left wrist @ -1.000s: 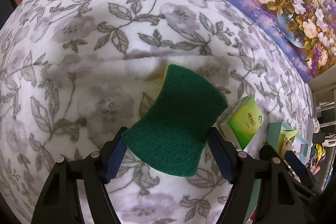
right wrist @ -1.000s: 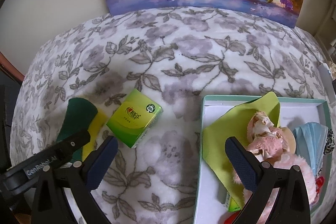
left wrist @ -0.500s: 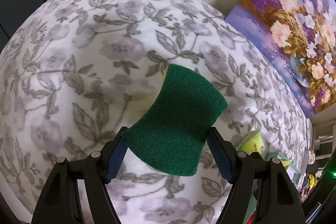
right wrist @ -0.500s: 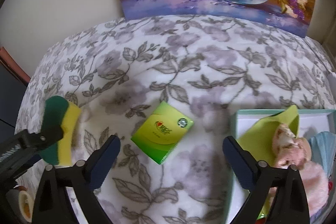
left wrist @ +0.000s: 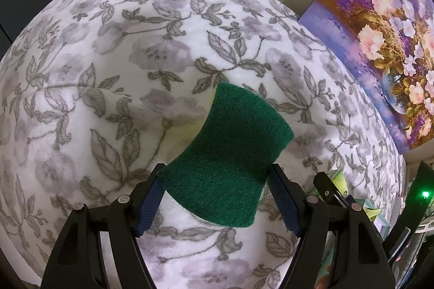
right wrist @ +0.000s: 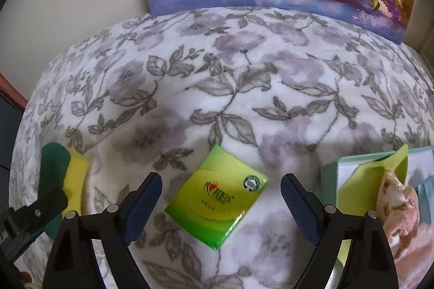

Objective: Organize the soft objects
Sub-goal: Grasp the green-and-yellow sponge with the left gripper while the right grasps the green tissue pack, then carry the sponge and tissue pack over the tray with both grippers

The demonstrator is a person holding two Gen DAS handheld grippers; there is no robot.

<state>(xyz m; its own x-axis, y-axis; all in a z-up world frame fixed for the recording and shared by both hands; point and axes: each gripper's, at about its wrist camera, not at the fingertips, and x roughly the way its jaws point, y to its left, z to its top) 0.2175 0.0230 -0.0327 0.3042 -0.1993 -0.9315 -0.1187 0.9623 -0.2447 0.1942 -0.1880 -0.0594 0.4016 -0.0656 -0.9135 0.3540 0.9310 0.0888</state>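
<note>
between closing right gripper jaws, green tissue pack, untouched

Green-and-yellow sponge, lime-green tissue pack, grey floral blanket

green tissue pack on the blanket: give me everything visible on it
The green tissue pack is a flat, squarish packet in glossy lime-green wrap, with a red-and-yellow logo, small print and a round emblem near one corner. It lies face up, turned diamond-wise, on the floral blanket. It sits between the fingers of the right gripper, whose jaws are closing but not touching it.
</note>
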